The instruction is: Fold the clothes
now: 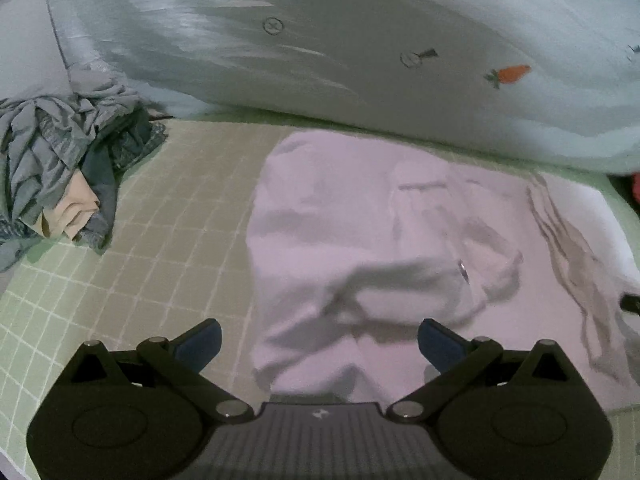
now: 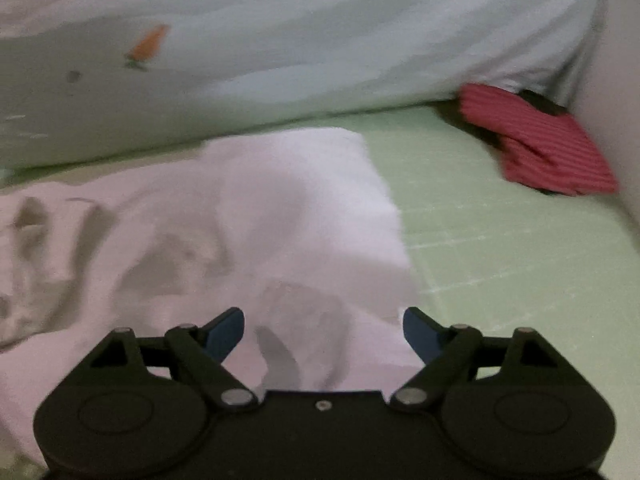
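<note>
A pale pink garment (image 1: 360, 240) lies spread and wrinkled on the green checked bed sheet (image 1: 160, 200); it also shows in the right wrist view (image 2: 240, 220). It has a small metal snap or zipper pull (image 1: 462, 268) near its middle. My left gripper (image 1: 320, 340) is open and empty, just above the garment's near left edge. My right gripper (image 2: 324, 332) is open and empty, over the garment's near right edge, with rumpled cloth between its fingers but not gripped.
A heap of grey and blue clothes (image 1: 60, 168) lies at the left. A pale quilt with carrot prints (image 1: 360, 40) runs along the back. A red striped folded cloth (image 2: 536, 140) sits at the back right by a wall (image 2: 616, 80).
</note>
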`<state>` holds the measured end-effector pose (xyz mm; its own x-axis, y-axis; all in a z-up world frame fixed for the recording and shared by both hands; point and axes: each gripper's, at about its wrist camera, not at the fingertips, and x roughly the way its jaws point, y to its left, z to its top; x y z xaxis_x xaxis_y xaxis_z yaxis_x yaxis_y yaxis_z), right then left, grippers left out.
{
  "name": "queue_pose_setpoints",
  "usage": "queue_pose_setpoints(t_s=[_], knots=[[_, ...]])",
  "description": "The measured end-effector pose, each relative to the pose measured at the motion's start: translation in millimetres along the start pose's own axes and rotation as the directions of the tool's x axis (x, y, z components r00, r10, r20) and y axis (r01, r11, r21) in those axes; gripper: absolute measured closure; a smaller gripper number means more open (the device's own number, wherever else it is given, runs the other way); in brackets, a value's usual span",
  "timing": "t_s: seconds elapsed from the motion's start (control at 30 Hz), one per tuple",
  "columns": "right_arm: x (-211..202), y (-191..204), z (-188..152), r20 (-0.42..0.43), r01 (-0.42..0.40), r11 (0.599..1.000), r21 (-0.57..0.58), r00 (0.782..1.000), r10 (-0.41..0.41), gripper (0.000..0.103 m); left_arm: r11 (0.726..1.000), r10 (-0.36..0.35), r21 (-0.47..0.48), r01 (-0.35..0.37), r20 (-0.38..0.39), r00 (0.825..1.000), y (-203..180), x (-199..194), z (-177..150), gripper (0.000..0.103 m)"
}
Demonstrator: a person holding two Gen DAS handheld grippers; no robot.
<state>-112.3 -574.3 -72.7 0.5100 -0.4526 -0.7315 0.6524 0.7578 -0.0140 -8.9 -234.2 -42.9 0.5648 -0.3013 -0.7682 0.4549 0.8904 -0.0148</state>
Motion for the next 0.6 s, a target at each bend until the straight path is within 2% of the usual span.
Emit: queue_pose_setpoints(t_s=[0.1,0.17,0.23,0.4,0.5,0.6], knots=[[4,5,0,-0.023,-0.051,0.999,-0.018,0.998,0.051,0.030,1.000,0.001,0.026,-0.001,-0.001,1.000,-2,-6,-6,0.000],[9,4,0,-0.042,-0.074,0.997,0.018,0.996,0.075,0.076,0.999,0.002,0.039,-0.002,0.002,1.000,-2,-10,-9,0.000],[4,4,-1,-0.024,-0.076,0.996,0.040,0.997,0.077,0.094,0.999,0.002,0.042,-0.002,0.003,1.000,0,-14,-12,0.000],[-27,18,-6,0.051,-0.160,0.987,0.024,0.986,0.159,0.097,1.000,0.009,0.016,-0.009,-0.011,1.000,8,-15,-17,0.000],[-38,37,-18,0.026,-0.245,0.969,0.023,0.969,0.245,0.097,1.000,0.003,-0.002,-0.003,-0.028,1.000,13,-15,-22,0.000],[-36,55,-38,-0.047,-0.261,0.965,0.013,0.964,0.261,0.096,1.000,-0.005,-0.009,0.005,-0.041,0.999,17,-15,-26,0.000]])
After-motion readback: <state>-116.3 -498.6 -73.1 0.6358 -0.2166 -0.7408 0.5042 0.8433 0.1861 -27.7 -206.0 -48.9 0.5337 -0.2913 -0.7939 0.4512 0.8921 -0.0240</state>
